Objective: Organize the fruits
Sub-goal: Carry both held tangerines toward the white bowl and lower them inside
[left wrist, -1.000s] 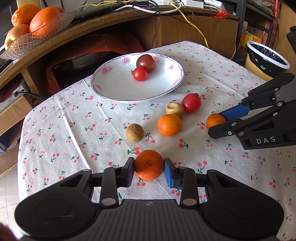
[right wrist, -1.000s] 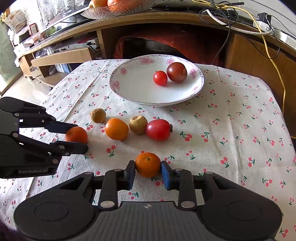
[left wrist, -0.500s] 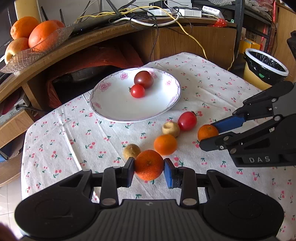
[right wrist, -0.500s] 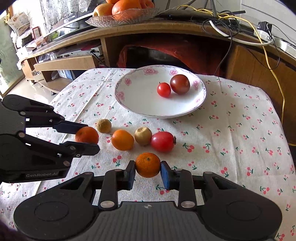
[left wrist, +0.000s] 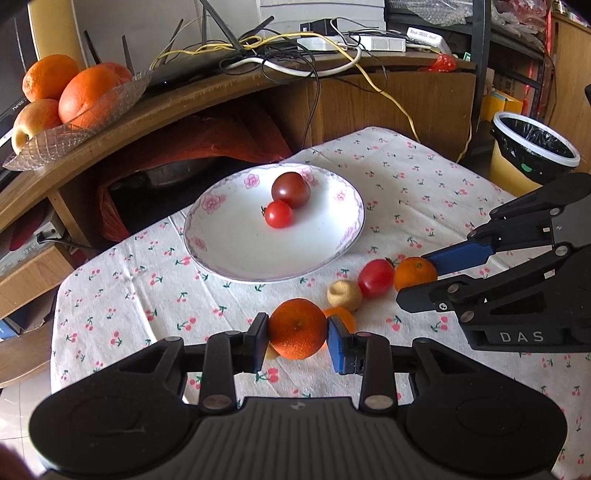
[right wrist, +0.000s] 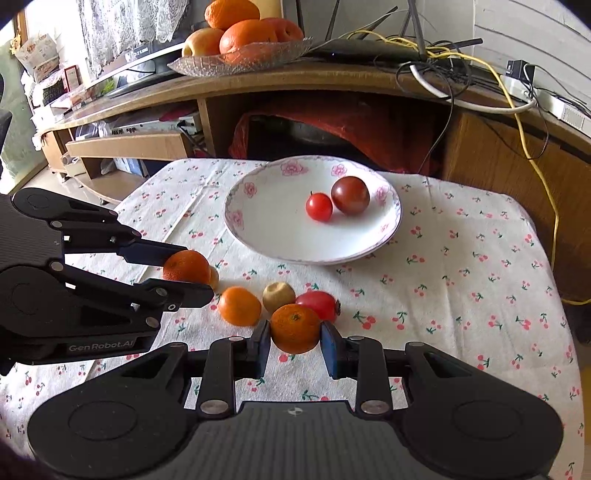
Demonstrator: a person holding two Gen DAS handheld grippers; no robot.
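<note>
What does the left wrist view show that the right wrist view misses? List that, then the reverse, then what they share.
Only the left wrist view: the yellow bin with a black liner beside the table.
Only the right wrist view: the lace curtain.
Both: the floral plate holding a red tomato and a dark tomato, the glass fruit bowl, the left gripper shut on the first orange, and the right gripper shut on the second orange.
</note>
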